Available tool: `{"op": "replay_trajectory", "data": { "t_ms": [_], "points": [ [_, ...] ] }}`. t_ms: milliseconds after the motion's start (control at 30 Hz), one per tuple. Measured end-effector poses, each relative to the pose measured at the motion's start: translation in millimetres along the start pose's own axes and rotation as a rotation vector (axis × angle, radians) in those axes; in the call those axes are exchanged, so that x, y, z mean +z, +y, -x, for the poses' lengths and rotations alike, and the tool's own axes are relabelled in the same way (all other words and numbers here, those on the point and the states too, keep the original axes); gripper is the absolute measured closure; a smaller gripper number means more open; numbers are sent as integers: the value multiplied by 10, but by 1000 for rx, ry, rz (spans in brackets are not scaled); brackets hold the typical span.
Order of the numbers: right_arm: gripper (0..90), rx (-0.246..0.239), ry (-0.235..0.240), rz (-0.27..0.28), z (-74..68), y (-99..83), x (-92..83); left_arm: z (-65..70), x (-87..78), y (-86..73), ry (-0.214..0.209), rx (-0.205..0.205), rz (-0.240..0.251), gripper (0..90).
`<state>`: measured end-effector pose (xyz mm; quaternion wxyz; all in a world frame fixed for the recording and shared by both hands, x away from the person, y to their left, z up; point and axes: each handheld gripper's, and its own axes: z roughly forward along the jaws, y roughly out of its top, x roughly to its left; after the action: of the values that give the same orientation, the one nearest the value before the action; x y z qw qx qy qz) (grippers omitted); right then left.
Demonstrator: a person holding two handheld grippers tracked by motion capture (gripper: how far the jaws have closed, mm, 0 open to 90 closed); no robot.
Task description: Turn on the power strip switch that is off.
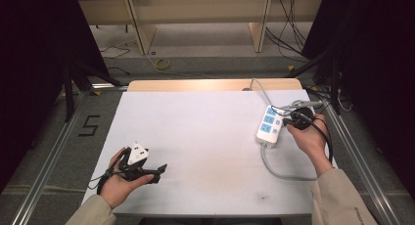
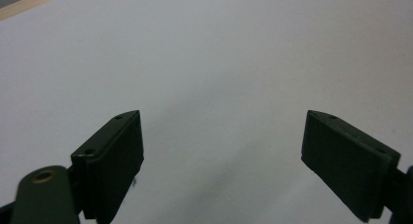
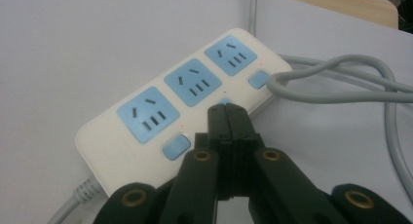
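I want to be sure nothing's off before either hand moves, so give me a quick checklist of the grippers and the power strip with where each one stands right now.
1. Left gripper open with nothing between its jaws: ok.
2. Right gripper closed, jaws pressed together: ok.
3. Right gripper tips over the middle switch of the power strip; whether they touch it: cannot tell.
4. All three blue sockets on the power strip free of plugs: ok.
5. Power strip lying flat on the white table sheet: ok.
6. Grey cable looped beside the strip, close to the right gripper's path: not ok.
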<state>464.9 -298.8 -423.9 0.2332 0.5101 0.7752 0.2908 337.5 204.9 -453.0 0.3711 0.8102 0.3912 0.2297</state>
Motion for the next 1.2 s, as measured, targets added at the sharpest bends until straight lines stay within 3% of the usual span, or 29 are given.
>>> {"op": "replay_trajectory", "data": {
  "t_ms": [1200],
  "points": [
    [900,-10,5,-16,20,139,127,-2,-7,-3,-2,-1,1,150]
  ]
}}
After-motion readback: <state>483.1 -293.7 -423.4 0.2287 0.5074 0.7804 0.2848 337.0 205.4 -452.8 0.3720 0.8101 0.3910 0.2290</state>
